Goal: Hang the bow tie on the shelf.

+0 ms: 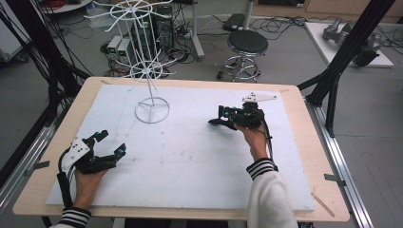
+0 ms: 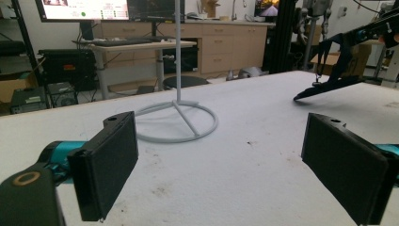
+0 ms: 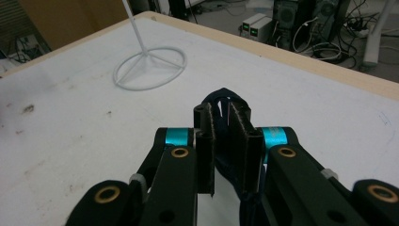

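Note:
A white wire display rack [image 1: 152, 112] stands on its ring base at the back left of the white board [image 1: 190, 156]; its pole [image 2: 178, 56] and ring [image 3: 148, 55] appear in both gripper views. My right gripper [image 1: 225, 114] [image 3: 222, 113] hovers right of the rack, shut on a dark strap-like item [image 1: 215, 122] [image 3: 225, 92]. The strap's lower end [image 2: 329, 85] hangs down to the board. My left gripper [image 1: 112, 142] [image 2: 221, 165] rests low at the board's front left, open, with nothing between its jaws.
The white board lies on a wooden table [image 1: 304, 142]. Black frame posts [image 1: 344, 52] rise at the table's right and left. A stool [image 1: 247, 45], computer boxes [image 1: 119, 47] and cables sit on the floor behind.

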Demonstrator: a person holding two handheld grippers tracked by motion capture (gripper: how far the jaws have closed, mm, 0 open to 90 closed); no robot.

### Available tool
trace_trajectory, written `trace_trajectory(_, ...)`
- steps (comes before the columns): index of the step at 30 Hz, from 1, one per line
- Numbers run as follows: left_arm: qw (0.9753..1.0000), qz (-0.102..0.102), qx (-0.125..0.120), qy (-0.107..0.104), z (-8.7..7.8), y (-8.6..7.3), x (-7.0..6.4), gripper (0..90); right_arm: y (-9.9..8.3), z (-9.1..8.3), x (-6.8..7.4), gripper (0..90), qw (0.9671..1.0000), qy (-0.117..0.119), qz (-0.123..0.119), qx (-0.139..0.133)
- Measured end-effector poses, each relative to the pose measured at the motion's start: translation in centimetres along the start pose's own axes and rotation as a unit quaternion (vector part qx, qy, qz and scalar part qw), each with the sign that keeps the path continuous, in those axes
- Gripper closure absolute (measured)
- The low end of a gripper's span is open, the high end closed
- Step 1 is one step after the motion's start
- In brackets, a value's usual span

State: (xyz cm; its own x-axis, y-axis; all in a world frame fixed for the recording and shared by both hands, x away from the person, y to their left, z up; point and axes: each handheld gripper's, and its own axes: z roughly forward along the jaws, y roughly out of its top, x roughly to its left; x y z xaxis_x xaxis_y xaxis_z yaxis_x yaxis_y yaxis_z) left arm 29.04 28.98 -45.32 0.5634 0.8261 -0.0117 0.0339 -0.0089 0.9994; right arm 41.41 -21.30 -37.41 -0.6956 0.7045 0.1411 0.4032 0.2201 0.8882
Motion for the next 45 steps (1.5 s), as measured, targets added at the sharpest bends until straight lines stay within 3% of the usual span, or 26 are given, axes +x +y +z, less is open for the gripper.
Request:
trace_trajectory(8,1.0000,0.000,0.000,0.000,0.0,0.0,0.0,11.7,0.4,-0.5,0.4,81.0,0.9992,0.004,0.014,-0.038)
trace_trajectory(11,1.0000,0.000,0.000,0.000,0.0,0.0,0.0,11.7,0.9,-0.8,0.6,81.0,0.9974,0.000,0.025,-0.068)
trace_trajectory(16,1.0000,0.000,0.000,0.000,0.0,0.0,0.0,11.7,1.6,-0.8,1.3,81.0,0.9955,0.001,0.020,-0.093)
trace_trajectory(32,1.0000,0.000,-0.001,0.000,0.0,0.0,0.0,11.7,4.1,0.0,3.8,80.7,0.9918,-0.006,0.003,-0.128)
trace_trajectory(45,1.0000,-0.003,-0.002,0.001,0.0,0.0,0.0,11.7,5.6,1.8,6.3,80.6,0.9904,0.026,-0.012,-0.135)
